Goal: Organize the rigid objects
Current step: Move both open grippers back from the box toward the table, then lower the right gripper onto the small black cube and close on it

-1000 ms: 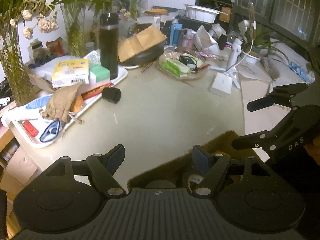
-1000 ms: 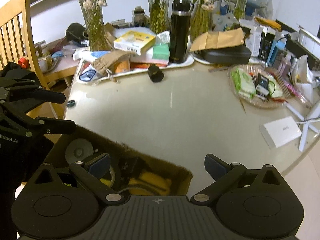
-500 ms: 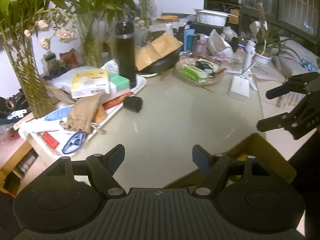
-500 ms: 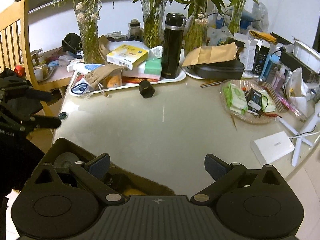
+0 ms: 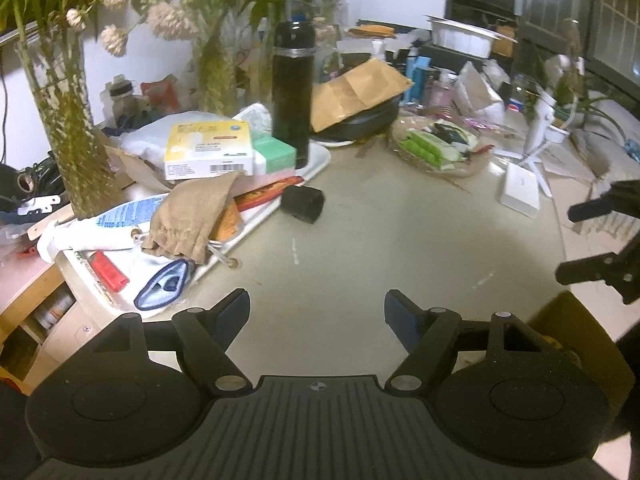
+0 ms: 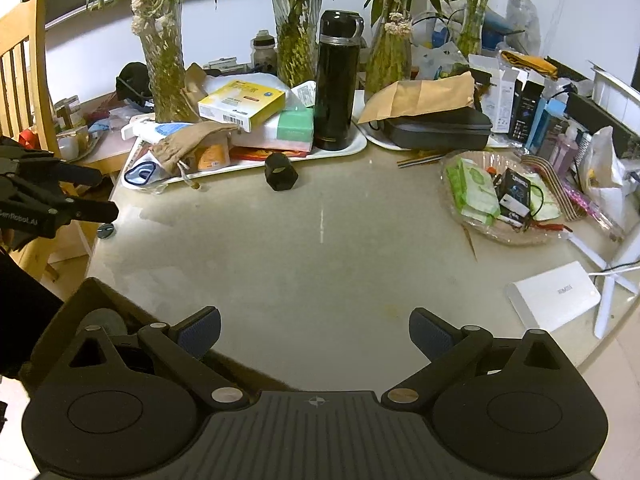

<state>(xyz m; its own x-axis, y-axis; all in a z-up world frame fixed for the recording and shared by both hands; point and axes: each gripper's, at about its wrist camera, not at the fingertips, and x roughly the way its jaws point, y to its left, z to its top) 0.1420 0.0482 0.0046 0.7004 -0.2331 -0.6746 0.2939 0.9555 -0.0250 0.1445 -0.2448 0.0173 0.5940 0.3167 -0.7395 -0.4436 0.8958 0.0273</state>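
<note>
A small black hexagonal object (image 5: 302, 204) (image 6: 281, 172) lies on the pale table just off the rim of a white tray (image 5: 320, 158) (image 6: 356, 146). That tray carries a tall black flask (image 5: 292, 88) (image 6: 335, 80), a yellow box (image 5: 208, 146), a green box and a tan pouch (image 5: 192, 216). My left gripper (image 5: 316, 312) (image 6: 86, 196) hangs open over bare tabletop, and so does my right gripper (image 6: 316, 328) (image 5: 588, 240). Nothing sits between either pair of fingers. An open brown cardboard box (image 5: 572, 332) (image 6: 92, 300) stands at the near table edge, mostly hidden behind the grippers.
A clear dish (image 6: 500, 236) of packets sits at the right, with a flat white box (image 6: 554, 296) (image 5: 520, 190) nearer the edge. Vases of bamboo (image 6: 164, 60) line the back. A black case under brown paper (image 6: 436, 128) and a wooden chair (image 6: 24, 80) flank the table.
Both grippers have moved forward over the table. The cardboard box has slipped back toward the bottom edges of both views, and the tray and black object look closer. Jaw openings are unchanged.
</note>
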